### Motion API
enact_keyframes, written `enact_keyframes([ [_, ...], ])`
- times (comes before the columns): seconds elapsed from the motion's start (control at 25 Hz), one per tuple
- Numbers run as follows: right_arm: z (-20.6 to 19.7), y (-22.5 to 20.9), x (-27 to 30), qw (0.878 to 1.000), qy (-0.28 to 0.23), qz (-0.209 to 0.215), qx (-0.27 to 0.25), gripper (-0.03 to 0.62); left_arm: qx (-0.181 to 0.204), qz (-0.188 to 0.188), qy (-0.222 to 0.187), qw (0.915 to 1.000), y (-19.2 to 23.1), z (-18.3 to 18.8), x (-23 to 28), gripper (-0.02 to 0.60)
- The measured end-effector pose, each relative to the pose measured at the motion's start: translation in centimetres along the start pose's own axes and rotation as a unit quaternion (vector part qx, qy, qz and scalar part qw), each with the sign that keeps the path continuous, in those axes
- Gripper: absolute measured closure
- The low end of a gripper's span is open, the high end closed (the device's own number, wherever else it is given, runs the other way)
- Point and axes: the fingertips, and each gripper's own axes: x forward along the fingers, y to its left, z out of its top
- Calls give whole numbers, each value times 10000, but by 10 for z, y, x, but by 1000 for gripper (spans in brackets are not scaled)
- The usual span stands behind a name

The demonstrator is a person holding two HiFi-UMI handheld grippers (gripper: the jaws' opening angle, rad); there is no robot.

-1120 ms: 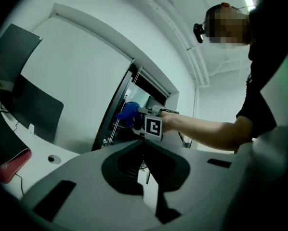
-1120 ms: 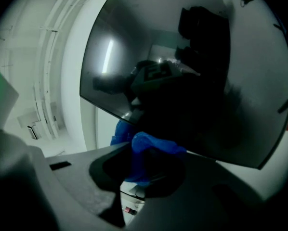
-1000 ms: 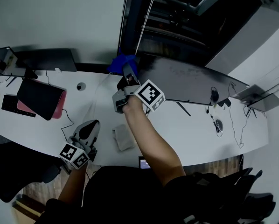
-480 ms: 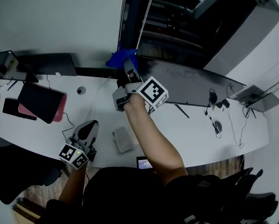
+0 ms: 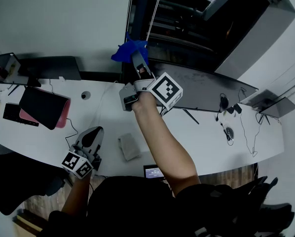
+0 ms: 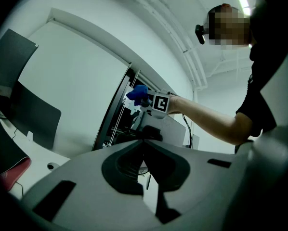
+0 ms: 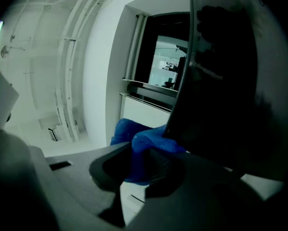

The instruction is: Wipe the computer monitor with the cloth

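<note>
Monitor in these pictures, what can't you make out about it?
Monitor screen: smears or dust unreadable, dark in head view and right gripper view.
Cloth: whether it touches the monitor, hidden by the right tool in head view.
Monitor's far end: cut off in right gripper view.

We judge this an office. A long white desk (image 5: pixel 206 144) crosses the middle of the head view. It carries a wide dark flat computer monitor (image 5: pixel 206 90) right of centre, a second dark screen (image 5: pixel 49 67) at upper left and a black flat device (image 5: pixel 41 104) on a pink pad. A dark window (image 5: pixel 187 23) occupies top centre.
</note>
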Motion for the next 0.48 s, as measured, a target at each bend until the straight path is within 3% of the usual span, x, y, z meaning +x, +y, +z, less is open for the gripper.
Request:
enact_keyframes([
  [0.24, 9, 8, -5, 9999, -58, -88, -1, 531, -5, -19, 13, 10000, -3, -1, -3, 586],
  [0.4, 57, 8, -25, 9982, -560, -231, -42, 531, -19, -45, 24, 10000, -10, -4, -3, 586],
  [0.48, 90, 14, -39, 9963, -695, -135, -492, 531, -26, -93, 73, 9999, -13, -7, -1, 586],
])
